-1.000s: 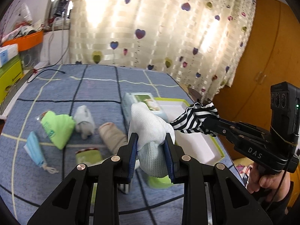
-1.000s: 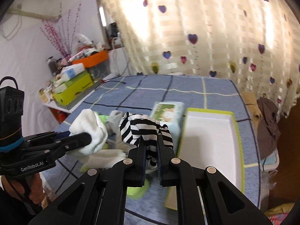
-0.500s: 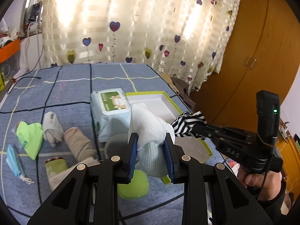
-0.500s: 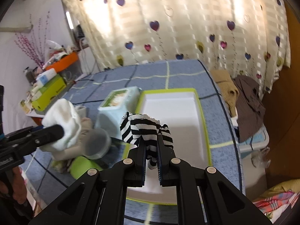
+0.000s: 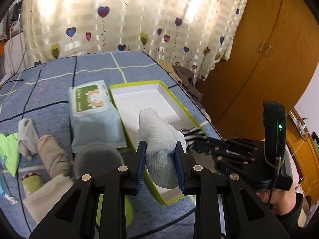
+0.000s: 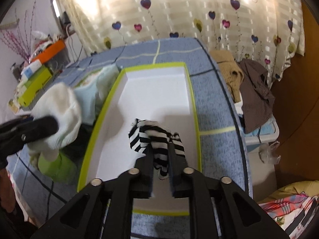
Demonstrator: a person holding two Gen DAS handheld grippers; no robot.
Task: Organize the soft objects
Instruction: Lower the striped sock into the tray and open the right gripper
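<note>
Striped sock [image 6: 157, 139]: between the right gripper [image 6: 161, 155] fingers, over the white tray [image 6: 155, 91].
Right gripper: jaws opening, sock between them.
White sock [image 5: 159, 137]: clamped by the left gripper [image 5: 161, 153], bunched above its pads.
Tray: green-rimmed, ahead of both grippers.
Wipes pack [image 5: 93, 115]: left of the left fingers, touching the tray.

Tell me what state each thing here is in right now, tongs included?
Left tongs: clamped on the white sock.
White sock: held above the tray's near end.
Right tongs: opening, striped sock between them.
Striped sock: bunched, over the tray.
Tray: lidless, nothing resting inside that I can see.
Wipes pack: flap closed, lying flat beside the tray.
</note>
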